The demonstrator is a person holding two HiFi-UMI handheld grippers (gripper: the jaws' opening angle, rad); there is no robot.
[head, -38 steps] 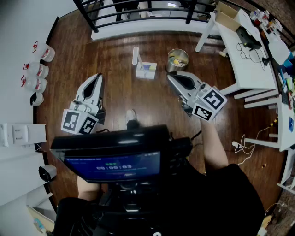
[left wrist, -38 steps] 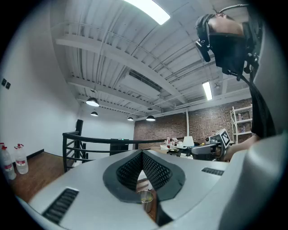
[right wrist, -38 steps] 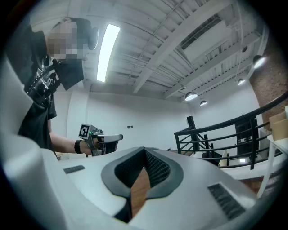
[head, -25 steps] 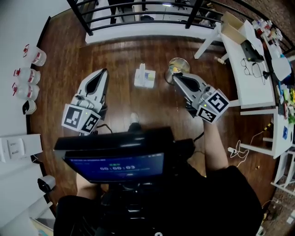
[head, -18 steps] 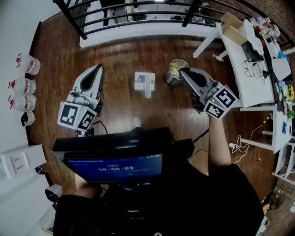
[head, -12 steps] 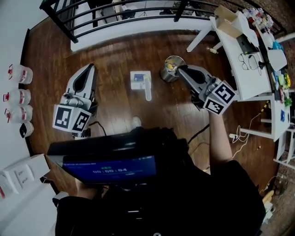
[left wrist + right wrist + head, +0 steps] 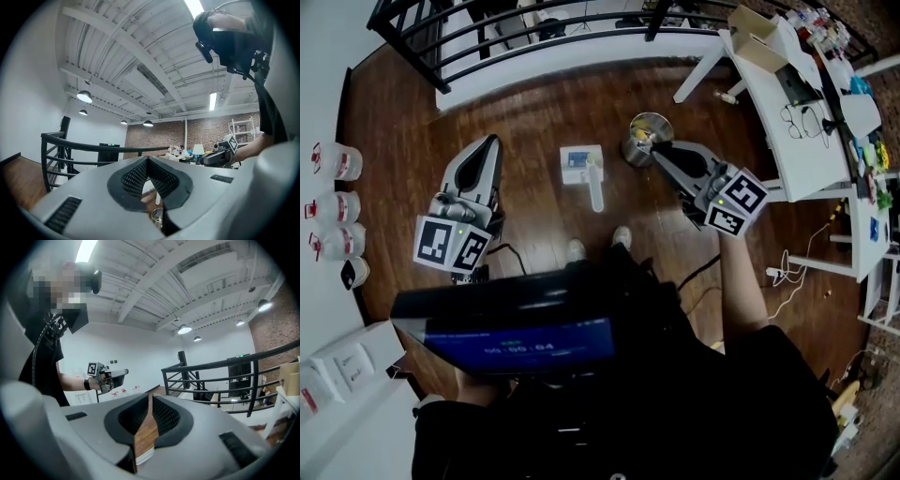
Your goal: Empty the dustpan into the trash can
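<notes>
Both grippers have drawn closer to the dustpan [image 7: 579,165], which we see lying ungrasped beside the trash can [image 7: 634,152]. Our left gripper [image 7: 490,142] is fully closed and empty, while our right gripper [image 7: 658,150] has just been opening a crack (nothing between its jaws).

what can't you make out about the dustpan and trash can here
Dustpan contents: head view, too small; only a blue patch shows.
Trash can contents: head view, too small; just yellowish bits.
Floor behind the shoes: head view, covered by the monitor.
Left gripper view: the shut left claw hides nearly all of both.
</notes>
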